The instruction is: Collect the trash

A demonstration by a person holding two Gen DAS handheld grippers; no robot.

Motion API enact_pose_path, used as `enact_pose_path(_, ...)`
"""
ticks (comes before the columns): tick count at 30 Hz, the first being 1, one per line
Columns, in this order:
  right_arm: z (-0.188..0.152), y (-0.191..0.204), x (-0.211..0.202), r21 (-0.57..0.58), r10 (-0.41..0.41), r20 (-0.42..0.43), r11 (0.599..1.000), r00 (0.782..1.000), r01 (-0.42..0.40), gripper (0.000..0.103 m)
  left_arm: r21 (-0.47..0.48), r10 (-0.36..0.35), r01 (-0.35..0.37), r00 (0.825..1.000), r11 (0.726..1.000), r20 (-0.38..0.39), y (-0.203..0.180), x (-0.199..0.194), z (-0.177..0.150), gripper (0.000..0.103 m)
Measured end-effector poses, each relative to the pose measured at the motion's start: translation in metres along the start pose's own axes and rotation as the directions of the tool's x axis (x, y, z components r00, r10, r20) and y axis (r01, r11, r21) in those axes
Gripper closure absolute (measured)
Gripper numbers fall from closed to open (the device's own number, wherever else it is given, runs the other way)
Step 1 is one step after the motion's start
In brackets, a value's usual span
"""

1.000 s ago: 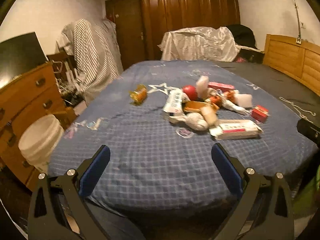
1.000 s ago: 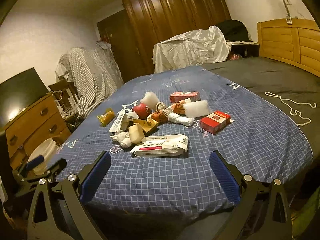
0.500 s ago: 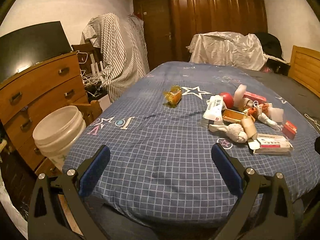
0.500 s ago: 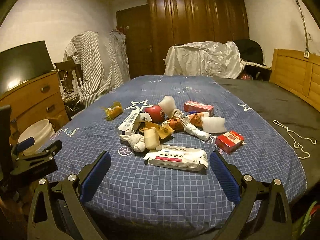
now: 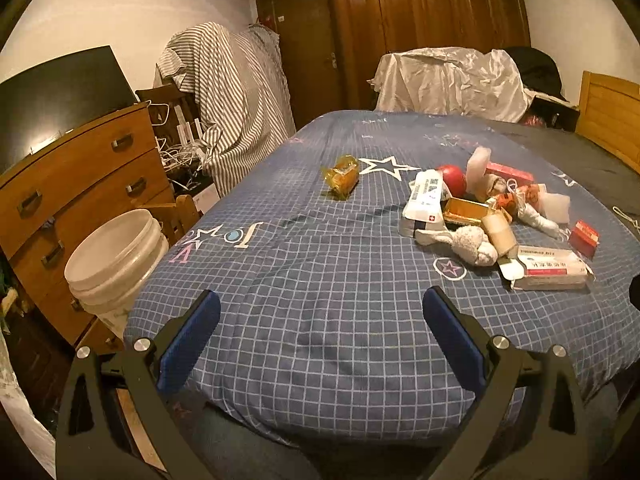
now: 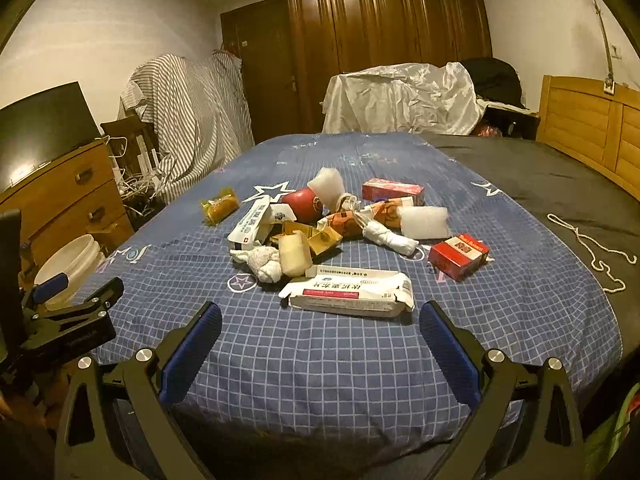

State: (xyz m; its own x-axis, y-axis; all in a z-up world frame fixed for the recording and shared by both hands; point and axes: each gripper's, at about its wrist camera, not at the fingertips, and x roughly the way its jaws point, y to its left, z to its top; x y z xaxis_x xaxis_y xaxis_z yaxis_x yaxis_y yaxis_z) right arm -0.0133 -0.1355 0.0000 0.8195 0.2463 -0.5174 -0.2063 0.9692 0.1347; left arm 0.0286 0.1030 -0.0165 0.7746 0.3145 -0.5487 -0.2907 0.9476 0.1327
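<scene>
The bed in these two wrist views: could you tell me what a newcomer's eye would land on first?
First comes the heap of trash in the middle of the blue checked bedspread: cartons, wrappers, balled tissue, with a long white carton at its near edge. Next, the white bucket on the floor beside the bed's left edge. Both the left gripper and right gripper hover open and empty short of the heap.

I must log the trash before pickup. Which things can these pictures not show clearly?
- Bucket contents: both views, its rim and the shallow angle hide the inside.
- Print on the long white packet: too small in both views.
- Items under the pile, below the gold box: covered by others.
- Bed right end: cut off by the edge.
</scene>
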Motion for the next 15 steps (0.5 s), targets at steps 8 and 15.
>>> enact_pose_path(8,-0.002,-0.002,0.004,0.009,0.002,-0.017,1.000,1.000,-0.002,0.004,0.005,0.001,-0.001,1.000,1.000,-0.006,-0.002,0.001,-0.003,0.005)
enact_pose_path(15,-0.004,0.001,0.012,0.004,0.002,-0.035,1.000,0.999,-0.002,0.004,0.000,0.006,-0.006,1.000,1.000,-0.024,0.001,0.006,-0.004,0.005)
